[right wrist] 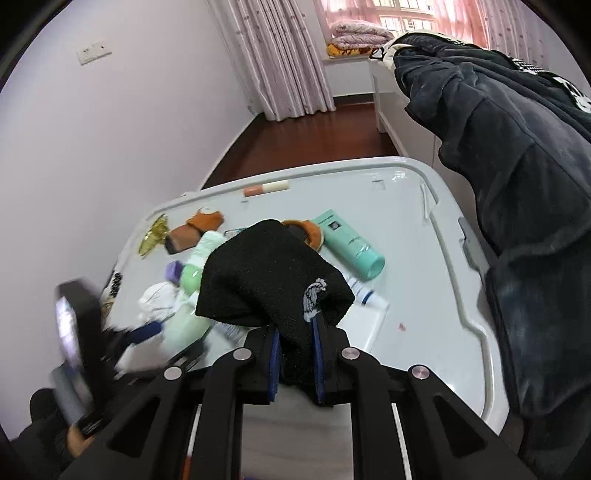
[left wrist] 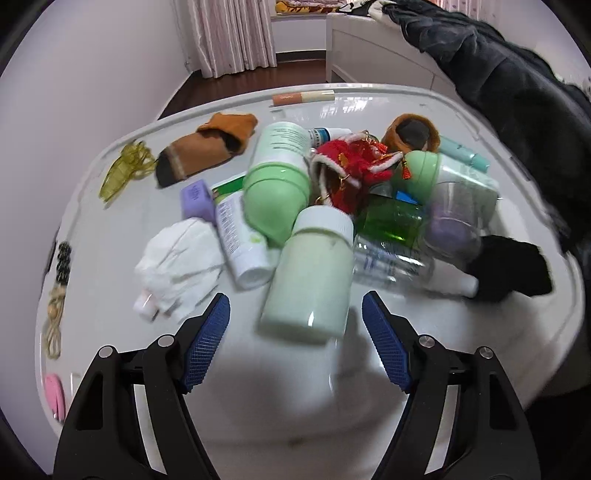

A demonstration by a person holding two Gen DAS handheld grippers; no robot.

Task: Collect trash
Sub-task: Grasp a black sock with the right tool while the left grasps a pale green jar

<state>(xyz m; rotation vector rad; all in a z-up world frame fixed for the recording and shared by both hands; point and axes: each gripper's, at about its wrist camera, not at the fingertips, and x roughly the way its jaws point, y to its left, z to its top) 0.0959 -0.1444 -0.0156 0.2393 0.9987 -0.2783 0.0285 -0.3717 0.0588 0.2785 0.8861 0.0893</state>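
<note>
Pale striped curtains (right wrist: 288, 55) are hanging at twelve o'clock in the right wrist view, reaching down to a dark wooden floor (right wrist: 314, 136) that is showing just below them. A window (right wrist: 406, 14) is glowing pink at one o'clock, and a folded quilt (right wrist: 360, 33) is lying on the sill beneath it, with an orange striped cloth (right wrist: 347, 50) sitting just under the quilt. A white wall socket (right wrist: 94, 51) is sitting on the lilac wall (right wrist: 110, 147) at ten o'clock. A dark garment (right wrist: 517, 166) is draping from one o'clock down to four o'clock, covering part of a white piece of furniture (left wrist: 369, 48).
</note>
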